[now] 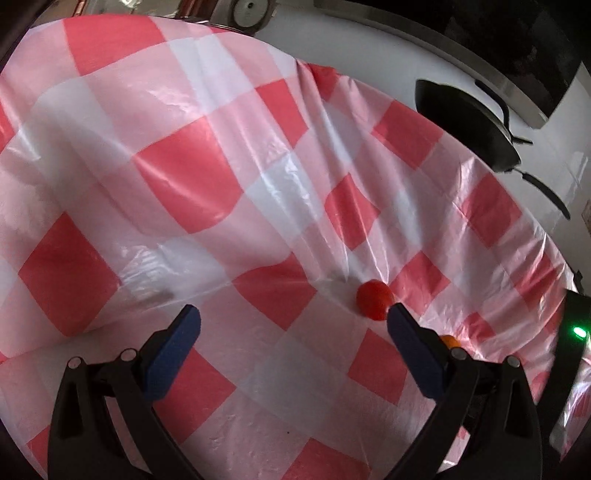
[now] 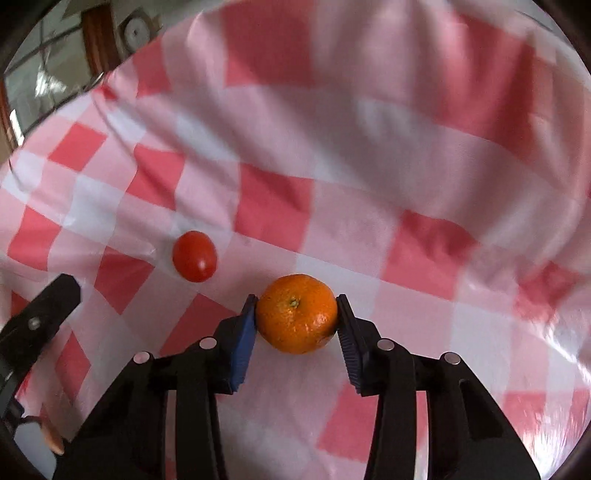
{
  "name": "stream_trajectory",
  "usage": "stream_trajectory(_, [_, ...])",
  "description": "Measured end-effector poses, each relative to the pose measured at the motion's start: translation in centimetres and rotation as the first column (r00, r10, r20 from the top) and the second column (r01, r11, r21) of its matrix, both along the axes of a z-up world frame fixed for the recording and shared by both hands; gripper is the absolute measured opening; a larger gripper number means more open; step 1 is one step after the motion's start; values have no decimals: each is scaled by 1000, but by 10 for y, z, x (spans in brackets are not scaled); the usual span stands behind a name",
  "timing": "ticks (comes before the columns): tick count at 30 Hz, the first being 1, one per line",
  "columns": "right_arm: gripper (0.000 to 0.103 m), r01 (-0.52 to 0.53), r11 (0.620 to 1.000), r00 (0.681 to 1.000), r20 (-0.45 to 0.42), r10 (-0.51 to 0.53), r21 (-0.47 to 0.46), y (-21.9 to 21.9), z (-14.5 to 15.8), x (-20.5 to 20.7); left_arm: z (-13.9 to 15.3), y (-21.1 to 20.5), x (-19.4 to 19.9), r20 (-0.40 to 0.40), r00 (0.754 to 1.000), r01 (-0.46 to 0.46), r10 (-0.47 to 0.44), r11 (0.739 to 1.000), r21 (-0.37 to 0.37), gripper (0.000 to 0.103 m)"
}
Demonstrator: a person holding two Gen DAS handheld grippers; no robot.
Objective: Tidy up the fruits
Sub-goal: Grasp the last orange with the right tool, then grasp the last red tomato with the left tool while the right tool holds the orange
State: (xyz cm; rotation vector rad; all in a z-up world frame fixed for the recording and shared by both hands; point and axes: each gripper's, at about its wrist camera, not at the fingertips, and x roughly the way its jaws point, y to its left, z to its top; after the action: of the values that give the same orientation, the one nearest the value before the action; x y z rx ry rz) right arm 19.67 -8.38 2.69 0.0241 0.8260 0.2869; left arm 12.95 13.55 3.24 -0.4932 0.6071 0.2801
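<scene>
In the right wrist view my right gripper [image 2: 296,315] is shut on an orange mandarin [image 2: 297,314], its blue pads pressed to both sides, just above the red-and-white checked tablecloth [image 2: 332,147]. A small red tomato [image 2: 194,256] lies on the cloth to the mandarin's upper left. The left gripper [image 2: 37,325] shows at the left edge there. In the left wrist view my left gripper [image 1: 293,314] is open and empty, with the tomato [image 1: 373,298] just beyond its right fingertip. A sliver of the mandarin [image 1: 450,340] peeks out behind that finger.
A black frying pan [image 1: 469,125] sits on the white counter beyond the cloth's far right edge. A dark device with a green light [image 1: 578,334] is at the right. A round white gauge [image 1: 251,11] stands at the back.
</scene>
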Motion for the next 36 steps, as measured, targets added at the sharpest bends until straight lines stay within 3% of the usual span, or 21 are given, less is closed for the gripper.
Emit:
stream_trajectory(5, [42,174,962,983,17,-182,208,-66,2,-32,0,-13,7,-15,998,66,-65,997,27,101])
stream_trajectory(9, [42,287,881,956,-60,-286,376,-109,-6,-33,-2,-24,24,-42,988,150,-149,988,18,101])
stream_trajectory(11, [42,318,852,947,-89,-310,416,-117,-8,-31,-4,-29,40,-69,976,207,-205,978,31,97])
stream_trajectory(16, [42,292,876,955,-61,-292,383,-106,-4,-29,-10,-40,81,-164,949,285,-271,956,72,74])
stream_trajectory(21, [42,259,907,964,-27,-266,332,-87,-1,-24,-13,-55,106,-208,925,347,-317,930,124,72])
stream_trajectory(25, [42,260,907,964,-29,-265,331,-89,-1,-24,-18,-67,120,-265,908,374,-326,914,159,52])
stream_trajectory(27, [42,259,908,964,-28,-264,329,-88,-1,-24,-19,-72,121,-275,904,383,-326,905,184,48])
stream_trajectory(28, [42,257,910,964,-26,-263,326,-87,0,-25,-19,-75,121,-278,903,386,-327,901,196,38])
stream_trajectory(30, [42,252,913,966,-20,-259,322,-86,0,-25,-19,-74,116,-260,902,396,-344,900,183,38])
stream_trajectory(36, [42,246,914,967,-25,-252,323,-85,-1,-25,-2,-75,91,-153,931,361,-332,904,230,38])
